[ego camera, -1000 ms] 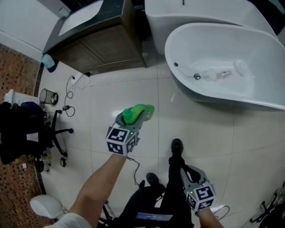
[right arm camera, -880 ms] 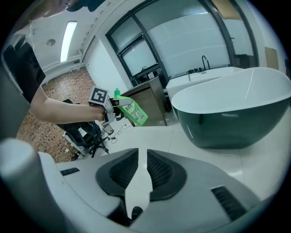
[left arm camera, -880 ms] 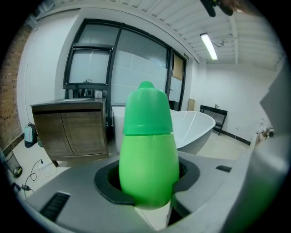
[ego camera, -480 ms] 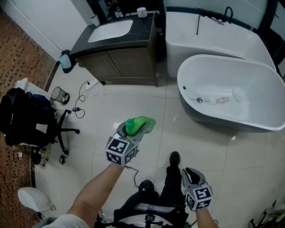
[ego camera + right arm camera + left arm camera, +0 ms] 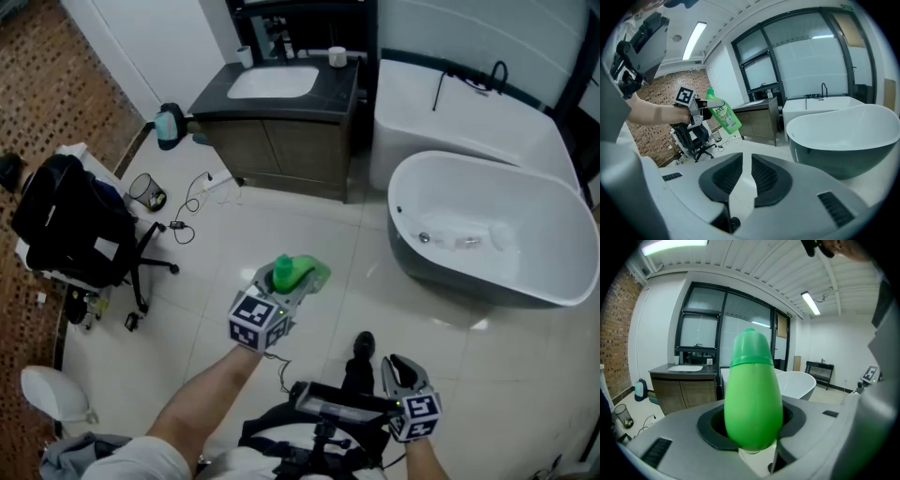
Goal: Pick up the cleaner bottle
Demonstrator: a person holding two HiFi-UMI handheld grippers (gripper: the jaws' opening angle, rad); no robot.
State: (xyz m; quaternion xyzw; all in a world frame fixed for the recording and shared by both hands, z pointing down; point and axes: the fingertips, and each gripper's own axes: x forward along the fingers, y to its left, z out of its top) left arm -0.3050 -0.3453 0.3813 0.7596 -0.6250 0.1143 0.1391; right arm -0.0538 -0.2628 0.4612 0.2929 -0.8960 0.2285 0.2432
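Bathroom floor (image 5: 281,220) farther below than before; left claw (image 5: 292,283) grasping cleaner bottle (image 5: 309,273), risen; right claw (image 5: 400,367) released, empty.

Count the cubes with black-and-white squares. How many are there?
2. One marker cube rides on the left gripper, whose jaws grip the green bottle. The other marker cube is on the right gripper, at the lower right. No others show.
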